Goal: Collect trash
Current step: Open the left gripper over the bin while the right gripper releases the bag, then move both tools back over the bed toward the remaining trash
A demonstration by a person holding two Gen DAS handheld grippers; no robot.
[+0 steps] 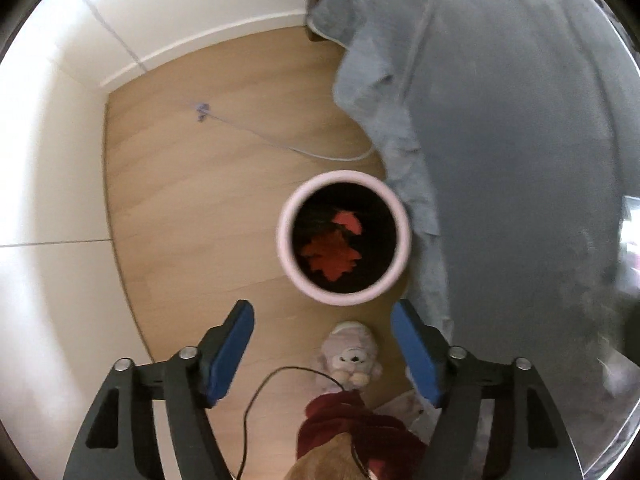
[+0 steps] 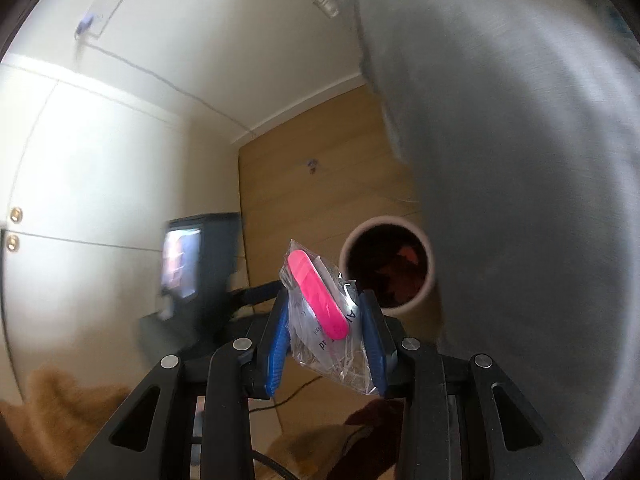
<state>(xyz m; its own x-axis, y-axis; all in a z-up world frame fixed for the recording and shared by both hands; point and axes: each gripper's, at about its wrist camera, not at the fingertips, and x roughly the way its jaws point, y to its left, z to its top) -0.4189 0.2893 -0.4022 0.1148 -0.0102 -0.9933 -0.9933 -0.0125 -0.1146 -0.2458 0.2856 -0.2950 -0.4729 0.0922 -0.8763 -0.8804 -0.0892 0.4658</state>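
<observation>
A round bin with a pale pink rim [image 1: 285, 216] stands on the wooden floor, straight below my left gripper [image 1: 322, 314]. Inside its dark liner lie crumpled red pieces of trash [image 1: 334, 254]. The left gripper's blue pads [image 1: 232, 352] stand wide open with nothing between them. In the right wrist view, my right gripper [image 2: 325, 298] is shut on a clear plastic wrapper [image 2: 312, 322] that holds a bright pink oblong piece. The same bin [image 2: 427, 276] sits just beyond and to the right of that wrapper.
A grey-blue blanket [image 1: 500, 160] hangs down beside the bin on the right. A pale plush slipper [image 1: 352, 354] and a dark red sleeve [image 1: 352, 428] lie under the left gripper. A grey cable [image 1: 280, 146] runs over the floor. A dark monitor [image 2: 188, 260] stands by the white wall.
</observation>
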